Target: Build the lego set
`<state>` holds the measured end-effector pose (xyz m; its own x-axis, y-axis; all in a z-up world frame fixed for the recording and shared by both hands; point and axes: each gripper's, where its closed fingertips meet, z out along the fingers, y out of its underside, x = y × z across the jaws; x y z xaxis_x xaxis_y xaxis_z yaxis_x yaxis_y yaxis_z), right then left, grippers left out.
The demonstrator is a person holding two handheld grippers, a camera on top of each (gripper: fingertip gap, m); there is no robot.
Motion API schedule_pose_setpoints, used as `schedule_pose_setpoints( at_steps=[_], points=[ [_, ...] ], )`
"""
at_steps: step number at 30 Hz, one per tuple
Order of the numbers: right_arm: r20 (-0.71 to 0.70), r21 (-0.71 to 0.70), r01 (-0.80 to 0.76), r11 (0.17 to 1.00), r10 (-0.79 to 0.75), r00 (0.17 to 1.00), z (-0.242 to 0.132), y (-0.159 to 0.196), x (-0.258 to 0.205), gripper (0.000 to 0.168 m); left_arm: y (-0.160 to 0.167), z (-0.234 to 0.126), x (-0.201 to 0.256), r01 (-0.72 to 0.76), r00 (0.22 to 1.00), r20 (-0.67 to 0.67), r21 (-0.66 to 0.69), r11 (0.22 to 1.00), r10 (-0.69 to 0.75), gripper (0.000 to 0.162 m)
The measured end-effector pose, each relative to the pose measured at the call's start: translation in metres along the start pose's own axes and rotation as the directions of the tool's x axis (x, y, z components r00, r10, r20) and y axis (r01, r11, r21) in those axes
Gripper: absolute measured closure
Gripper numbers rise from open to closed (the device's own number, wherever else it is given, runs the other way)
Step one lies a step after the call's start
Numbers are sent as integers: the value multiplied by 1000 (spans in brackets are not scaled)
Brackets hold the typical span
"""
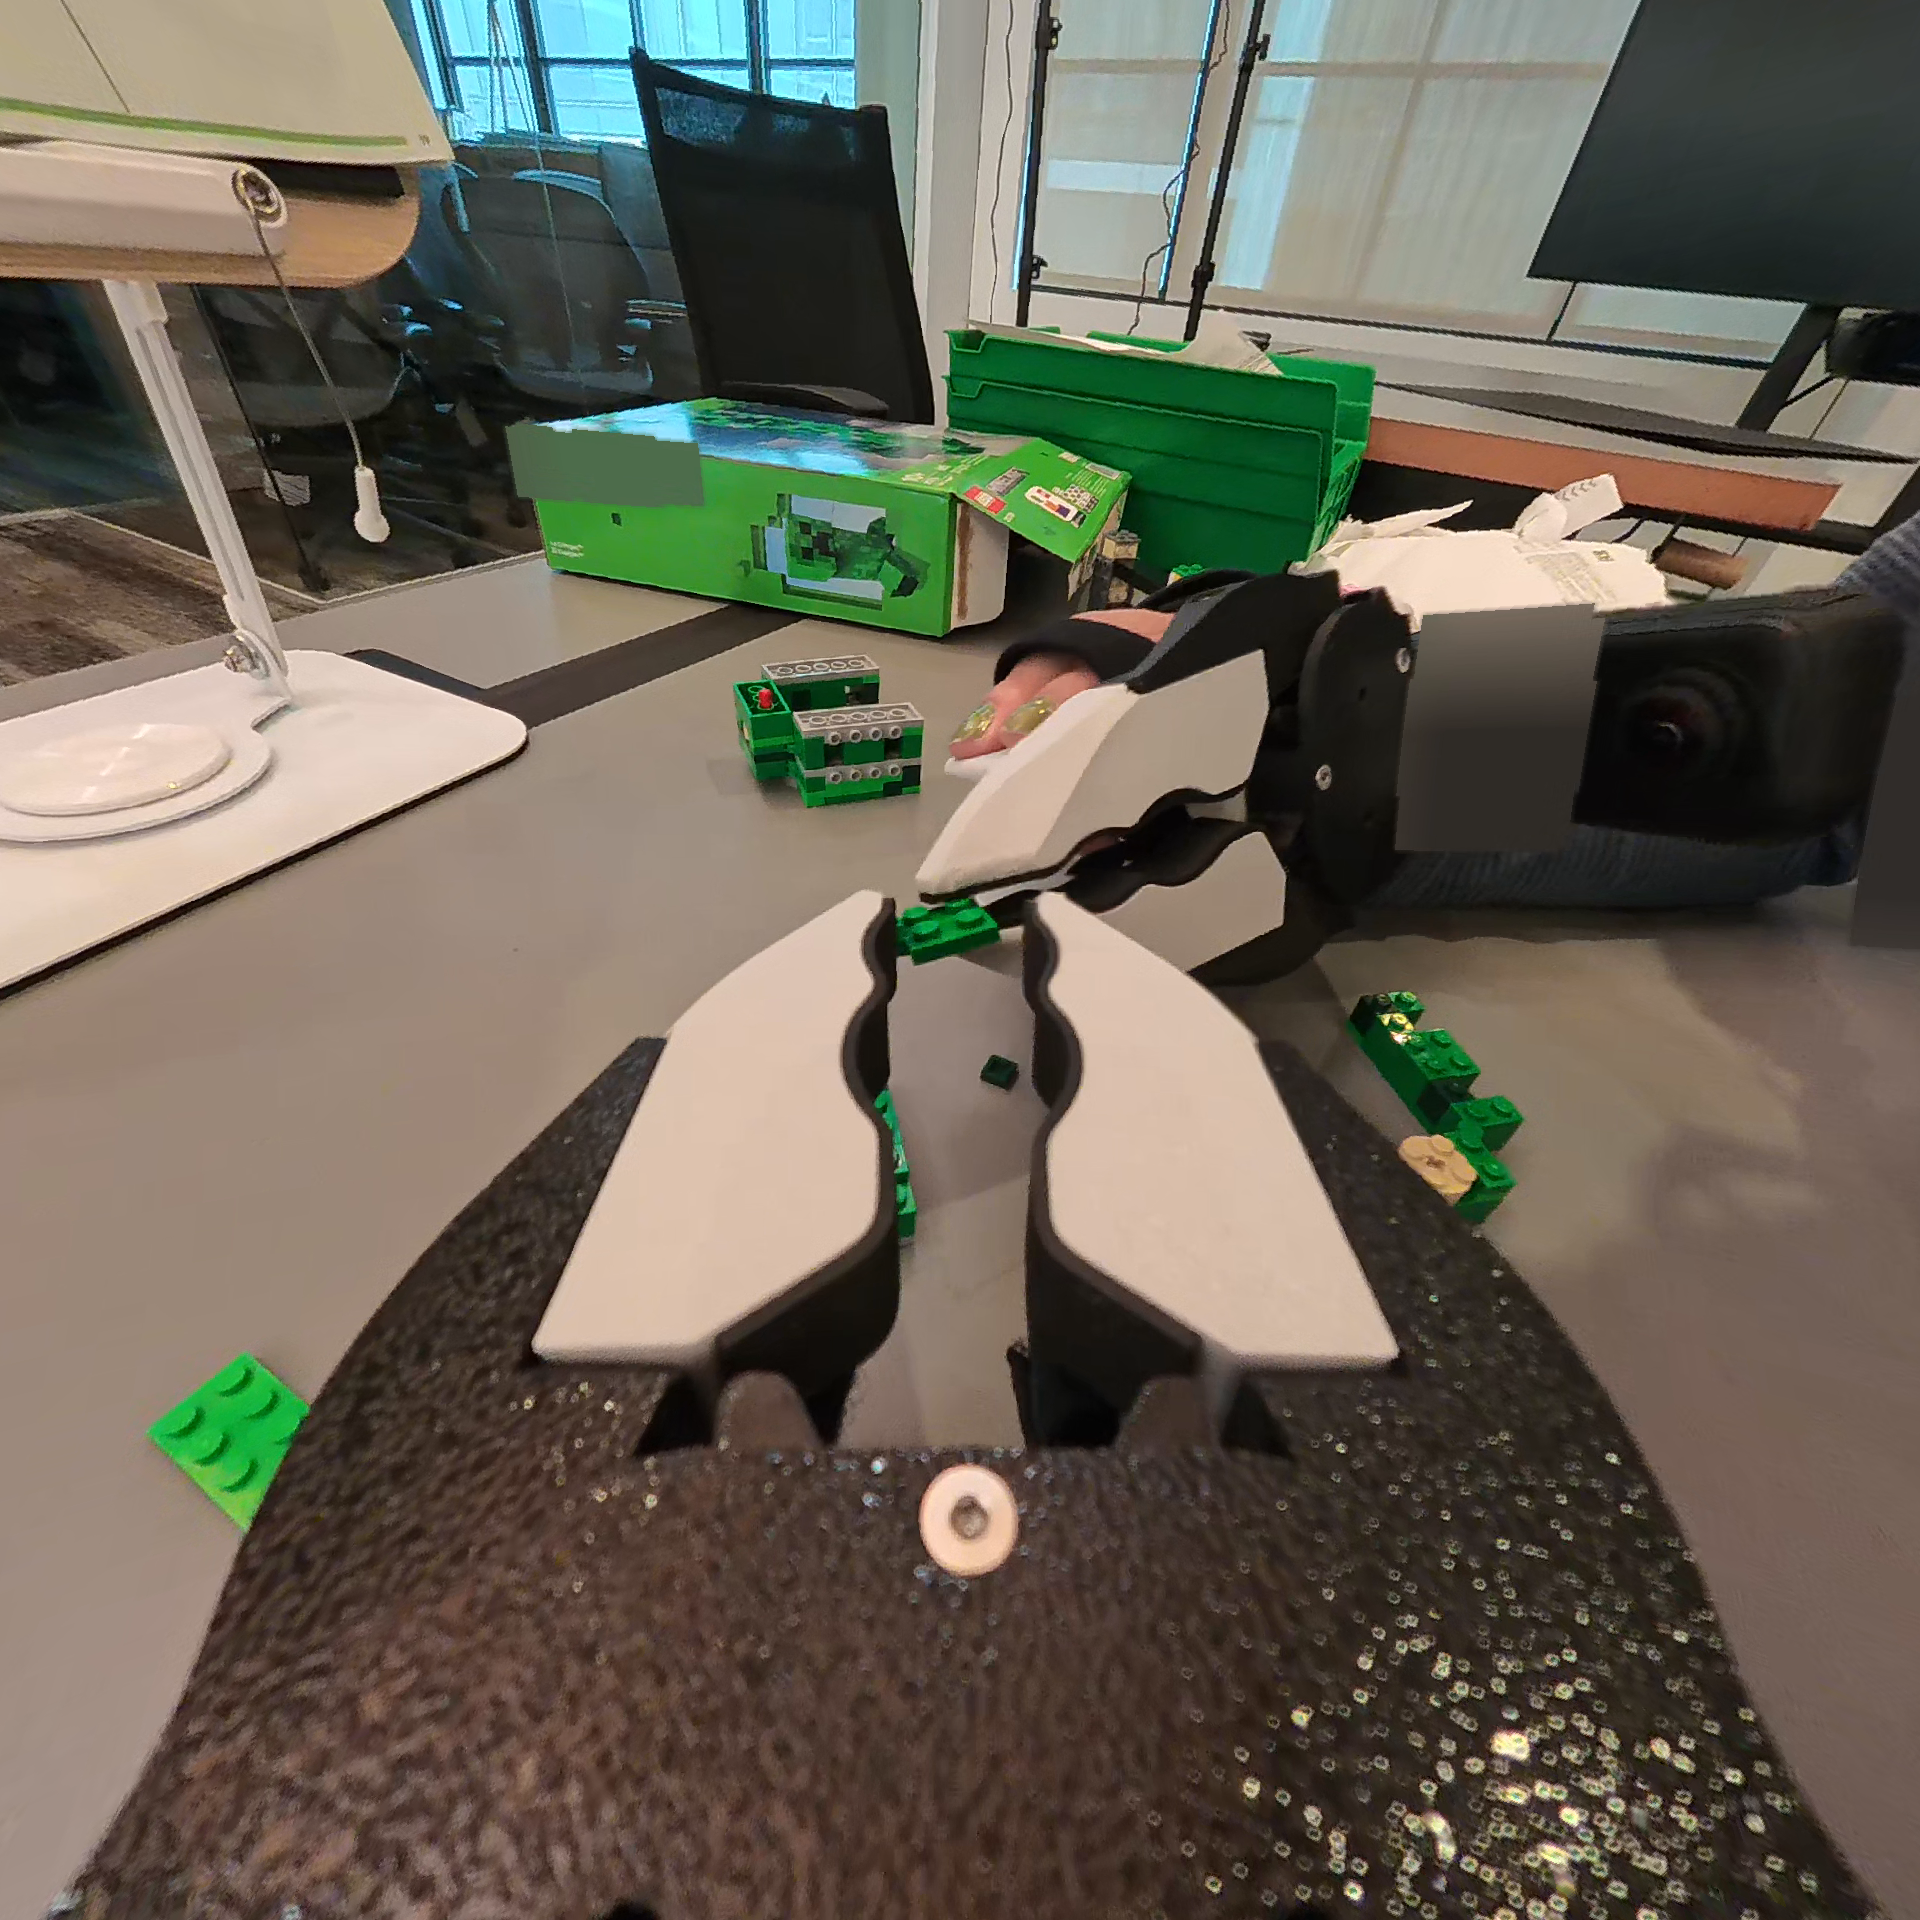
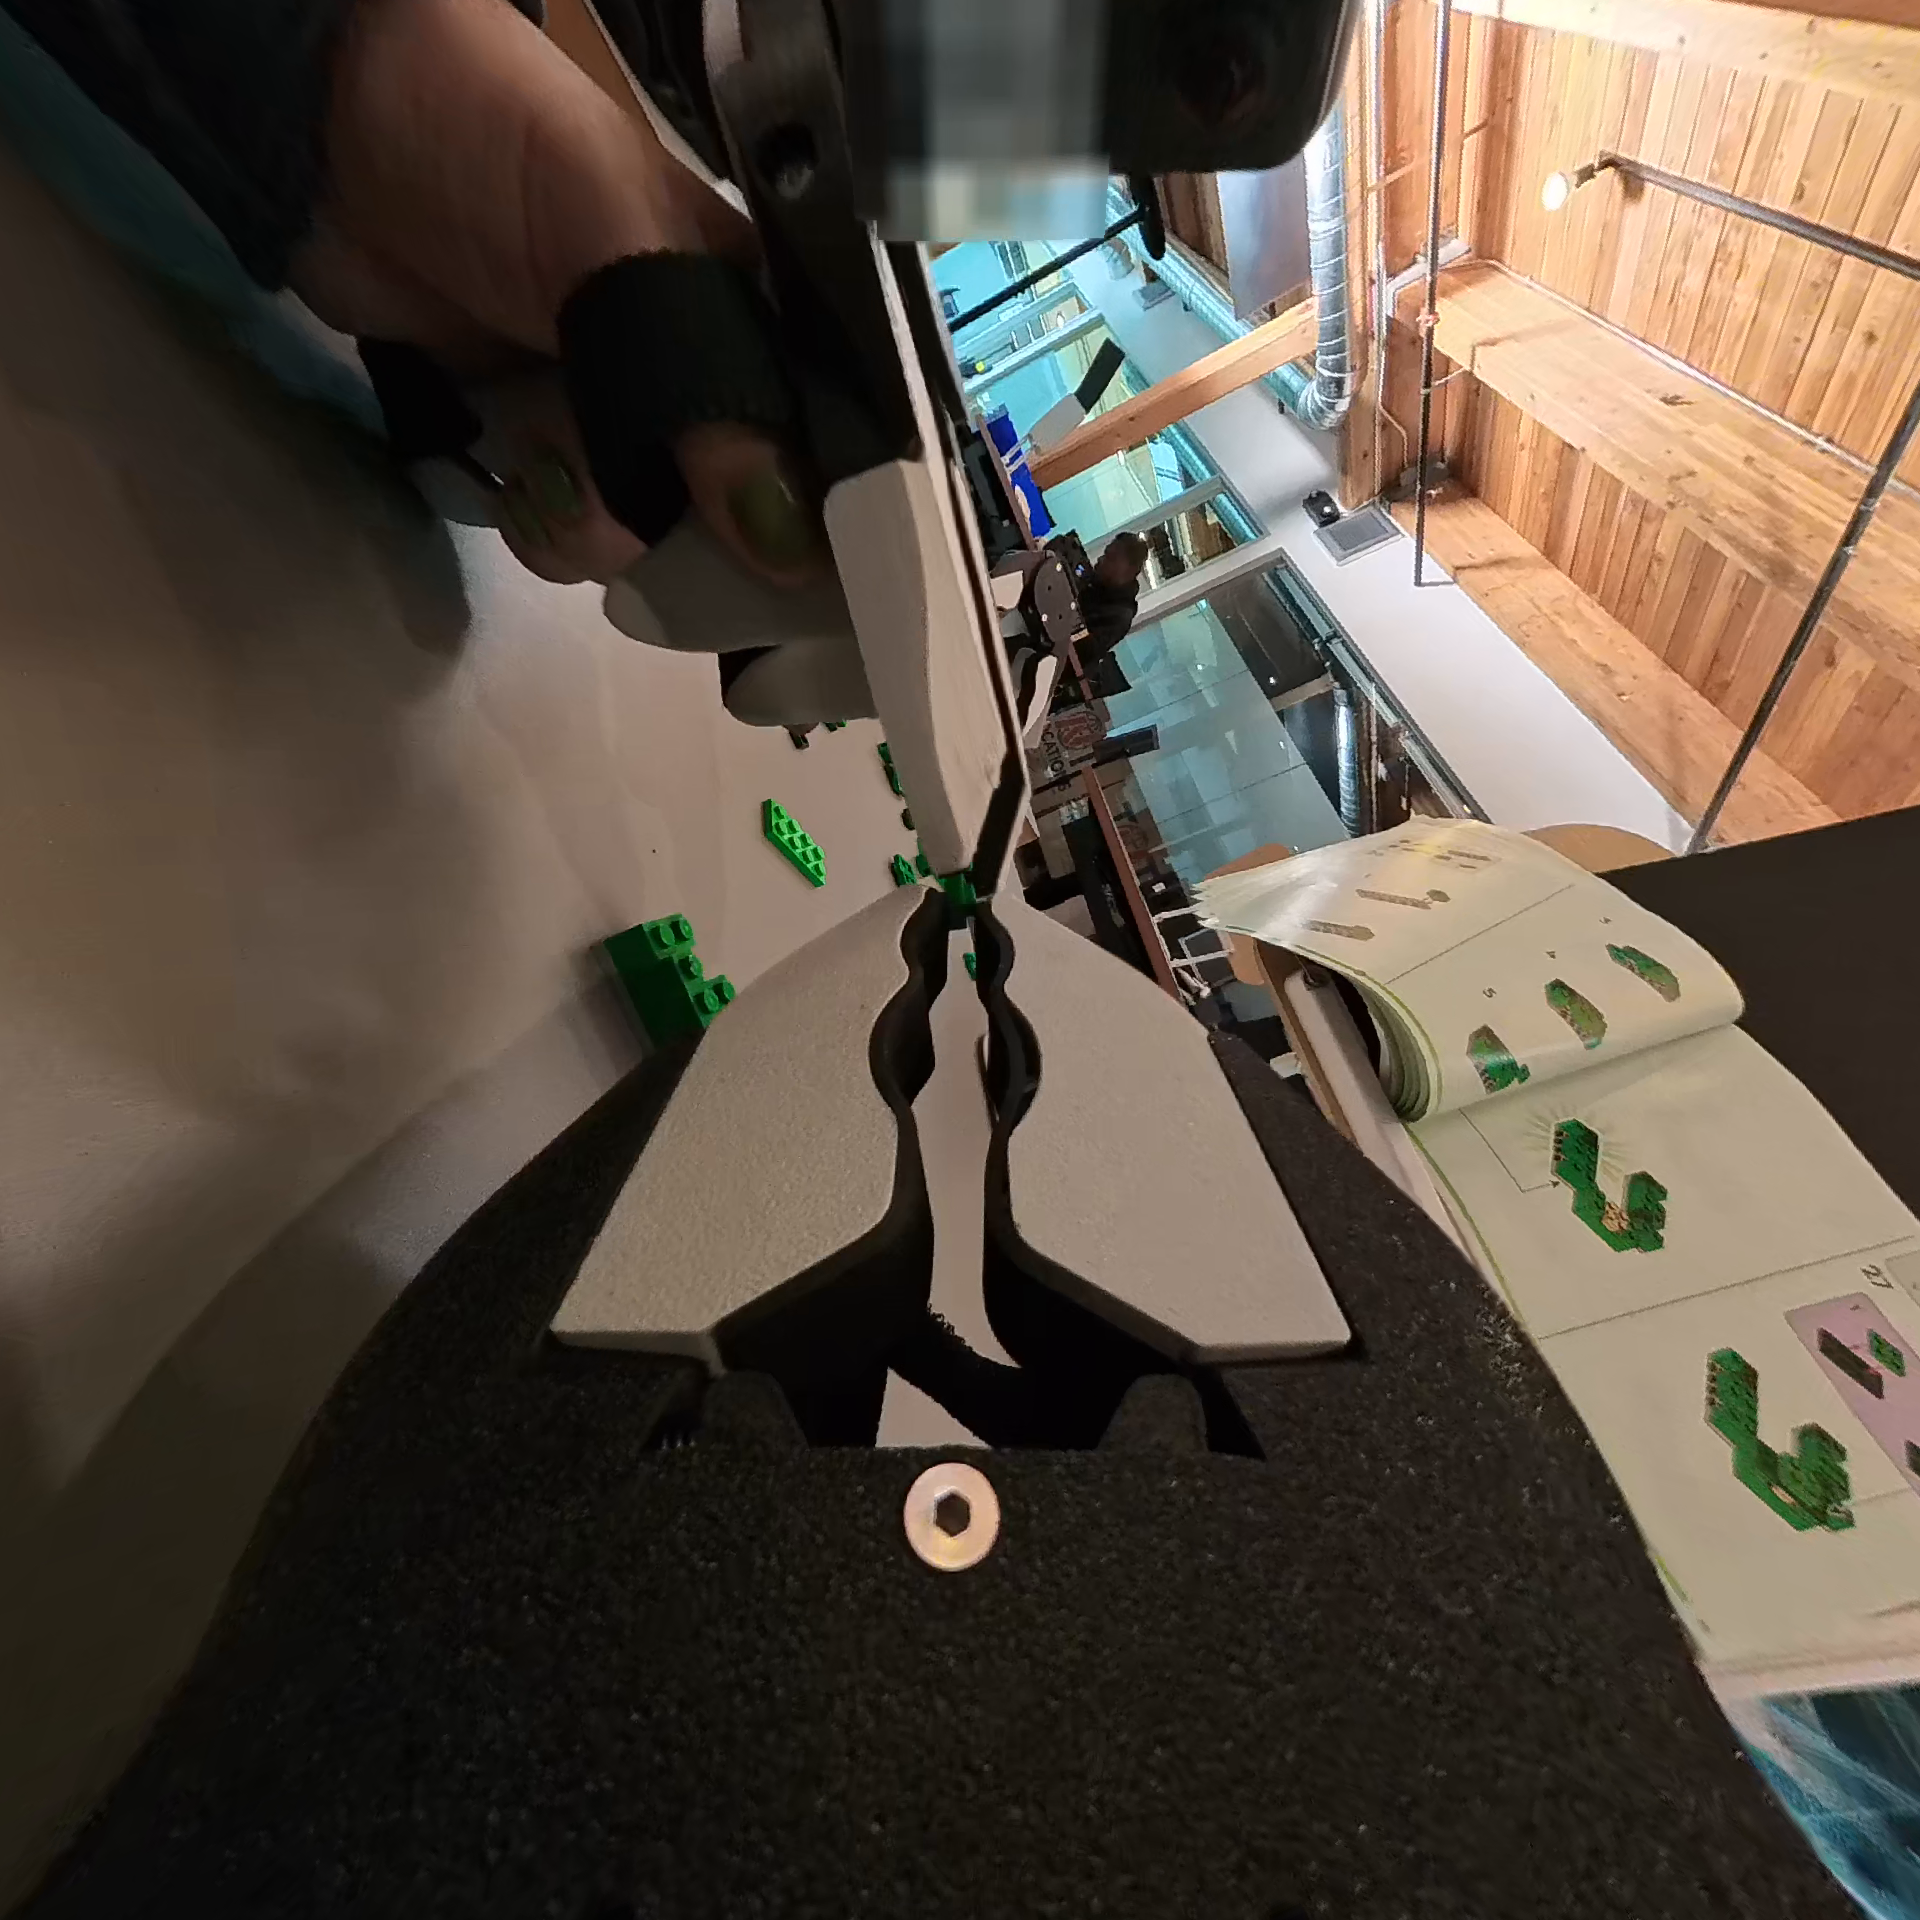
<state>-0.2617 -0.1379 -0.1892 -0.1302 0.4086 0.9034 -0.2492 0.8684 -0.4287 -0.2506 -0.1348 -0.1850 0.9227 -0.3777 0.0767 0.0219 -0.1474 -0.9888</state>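
My right gripper (image 2: 951, 914) is shut on a small green plate (image 2: 956, 888) and holds it just above the grey table. In the left wrist view it (image 1: 961, 902) reaches in from the right with the green plate (image 1: 945, 928) at its tips. My left gripper (image 1: 956, 914) is open, with its fingertips on either side of that plate; the left fingertip (image 1: 878, 914) is against the plate's edge. The left gripper also shows in the right wrist view (image 2: 951, 868), coming down from above. A green stepped assembly (image 1: 1439, 1091) with a tan round piece lies to the right.
A green and grey built block (image 1: 831, 727) stands farther back, in front of the green set box (image 1: 769, 520) and the stacked green trays (image 1: 1153, 436). Loose pieces: a green plate (image 1: 223, 1439) and a tiny dark green piece (image 1: 997, 1070). A lamp base (image 1: 135, 769) is at the left. The instruction booklet (image 2: 1558, 1143) lies open. My two grippers' fingertips are within a few centimetres of each other.
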Motion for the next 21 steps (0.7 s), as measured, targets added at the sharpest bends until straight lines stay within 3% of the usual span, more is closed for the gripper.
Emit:
schedule_pose_setpoints(
  at_steps=[9, 11, 21],
  points=[
    [-17, -28, 48, 998, -49, 999, 1, 1, 0, 164, 2, 0, -10, 36, 998, 61, -12, 999, -35, 135],
    [-17, -35, 50, 998, -50, 999, 2, 2, 0, 164, 2, 0, -8, 33, 998, 51, -17, 999, -32, 143],
    [-11, -5, 12, 1000, -13, 1000, 0, -3, 1, 164, 0, -3, -5, 96, 995, -26, 6, 995, -96, 144]
  ],
)
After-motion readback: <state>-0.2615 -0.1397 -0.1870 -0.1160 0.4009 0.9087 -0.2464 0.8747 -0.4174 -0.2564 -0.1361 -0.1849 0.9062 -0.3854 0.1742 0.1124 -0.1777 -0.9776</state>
